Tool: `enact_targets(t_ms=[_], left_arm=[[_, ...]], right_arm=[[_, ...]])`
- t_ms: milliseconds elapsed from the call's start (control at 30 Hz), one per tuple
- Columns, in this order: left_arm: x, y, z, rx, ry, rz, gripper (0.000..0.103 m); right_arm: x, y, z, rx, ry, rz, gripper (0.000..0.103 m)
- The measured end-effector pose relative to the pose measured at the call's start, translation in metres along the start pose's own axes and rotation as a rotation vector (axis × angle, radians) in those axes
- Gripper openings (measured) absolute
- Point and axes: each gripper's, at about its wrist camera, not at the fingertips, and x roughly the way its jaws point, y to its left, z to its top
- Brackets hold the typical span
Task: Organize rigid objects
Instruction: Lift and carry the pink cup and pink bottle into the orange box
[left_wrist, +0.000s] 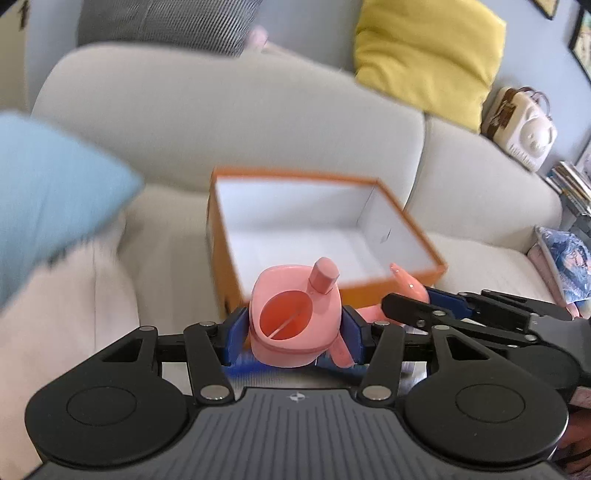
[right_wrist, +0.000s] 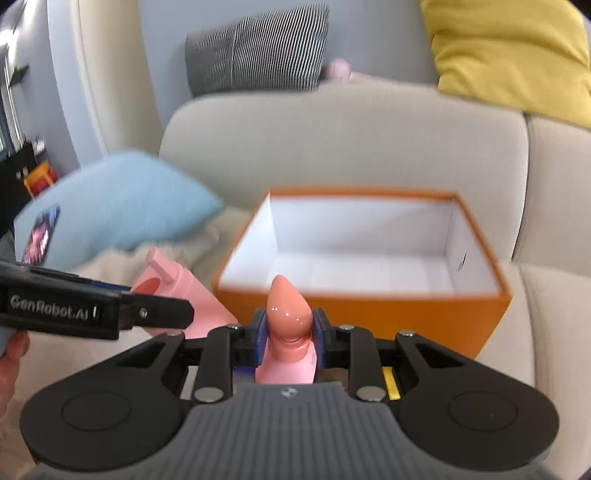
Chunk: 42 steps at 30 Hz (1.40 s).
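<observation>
- The left gripper (left_wrist: 293, 332) is clamped on a pink cap (left_wrist: 293, 317), blue pads against its two sides, round opening toward the camera and a short stub on its top face.
- The right gripper (right_wrist: 289, 332) is clamped narrowly on a pink base (right_wrist: 286, 363) that carries a glossy pointed tip (right_wrist: 286, 310), tip aimed forward.
- Both parts are held above the sofa (left_wrist: 229, 122), just short of the near wall of the open orange box (left_wrist: 406, 284). The box sits on the seat cushion; what shows of its white interior is bare.
- Judged step: carry both parts over the near rim and set them inside the box.
- Clear the near rim fully before lowering. The wall is thin card, so a brush from below would probably shove or tip the box on the soft cushion.
- Keep the grippers apart. In the left wrist view the right gripper (left_wrist: 424, 314) is just beside the left; in the right wrist view the left gripper (right_wrist: 177, 314) reaches in from the left edge. Assign one part to each half of the box.
- Lower until the part is near the floor, then release. Hard plastic dropped from a height is likely to bounce or roll.
- Lay the base on its side; the narrow form probably topples if stood upright.
- Withdraw straight up, so the fingers do not catch the wall.
</observation>
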Motion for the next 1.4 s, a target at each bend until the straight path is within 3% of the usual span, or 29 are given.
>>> enact_targets(t_ms=[200,433,600,733,867,1000,1400], left_arm=[[0.028,0.002,0.066,0.065,-0.03,-0.039,0.061],[0.111,0.014,0.107,0.145,0.074,-0.036,0.061],[0.155,0.027,0.104,0.22,0.171,-0.003,0.061],[0.174,0.027,0.098,0.349,0.205,0.034,0.061],[0.192,0.018,0.085,0.525,0.217,0.075,0.061],[0.209,0.018,0.07,0.579,0.277,0.077,0.061],[0.218,0.009,0.051,0.726,0.224,0.207,0.063]], right_arm=[[-0.007,-0.016,0.058,0.012,-0.112,-0.003,0.026],[0.049,-0.035,0.102,0.038,-0.091,-0.073,0.026],[0.105,-0.048,0.104,0.069,-0.009,-0.076,0.026],[0.145,-0.062,0.105,0.139,0.058,-0.043,0.026],[0.164,-0.069,0.102,0.155,0.085,-0.04,0.026],[0.181,-0.074,0.1,0.179,0.109,-0.031,0.026],[0.197,-0.068,0.094,0.224,0.139,0.009,0.026]])
